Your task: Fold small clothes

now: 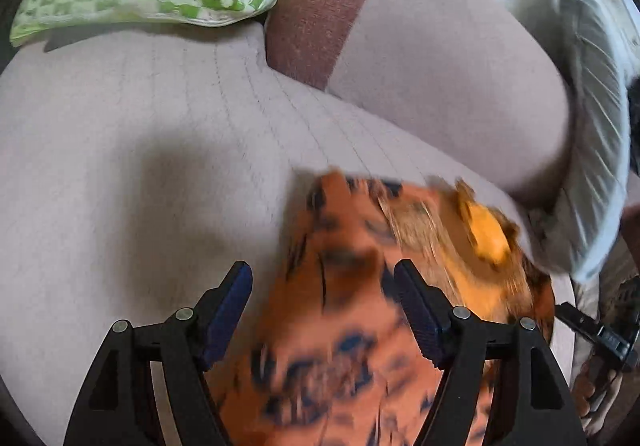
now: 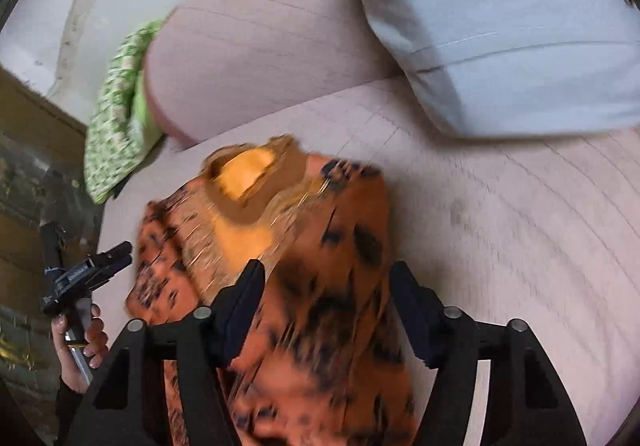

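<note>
- Orange garment with dark blotches [image 1: 344, 326] lies on the quilted beige cushion [image 1: 120, 165], bunched and partly doubled over, yellow lining showing at its far end. Judged: fold begun, not squared off.
- Left gripper [image 1: 324, 310]: jaws spread, nothing pinched; cloth sits below and between them, running ahead to its right.
- Right gripper [image 2: 326, 306]: jaws spread, empty; garment directly beneath, running ahead to its left.
- Blur hides the edges.

Left hand-held gripper [image 1: 323, 304]: black angular frame, dark blue ribbed pads [image 1: 230, 316], round silver pins.
</note>
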A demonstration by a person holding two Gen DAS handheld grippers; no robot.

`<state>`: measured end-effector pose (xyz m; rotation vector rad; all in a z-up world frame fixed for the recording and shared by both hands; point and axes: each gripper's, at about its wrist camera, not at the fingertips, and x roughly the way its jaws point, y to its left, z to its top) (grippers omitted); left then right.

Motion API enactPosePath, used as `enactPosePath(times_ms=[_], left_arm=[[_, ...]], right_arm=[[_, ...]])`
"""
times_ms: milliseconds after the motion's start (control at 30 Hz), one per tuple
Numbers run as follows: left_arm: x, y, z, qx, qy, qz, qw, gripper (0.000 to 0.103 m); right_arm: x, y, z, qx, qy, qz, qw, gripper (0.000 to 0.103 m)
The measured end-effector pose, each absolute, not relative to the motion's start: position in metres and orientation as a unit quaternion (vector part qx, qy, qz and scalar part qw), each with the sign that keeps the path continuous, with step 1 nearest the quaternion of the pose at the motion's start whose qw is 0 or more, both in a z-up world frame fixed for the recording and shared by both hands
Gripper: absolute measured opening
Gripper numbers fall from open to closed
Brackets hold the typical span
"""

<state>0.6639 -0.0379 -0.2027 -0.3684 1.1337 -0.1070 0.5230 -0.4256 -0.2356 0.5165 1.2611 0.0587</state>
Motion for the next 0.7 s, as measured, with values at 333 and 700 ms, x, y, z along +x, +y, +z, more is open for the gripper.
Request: enactPosePath(times_ms=[333,700], left_arm=[[0.712,-0.048,-0.234,-0.156,0.564,-0.07,0.808,0.009],[0.534,-0.008,-0.074,-0.171,0.381,-0.179,0.891,0.008]], right_arm=[[0.564,-0.43,-0.278,0.209,0.617,-0.004,0.759,0.01],[0.424,-0.427,-0.11,0.182,0.462,0.072,0.865,0.008]])
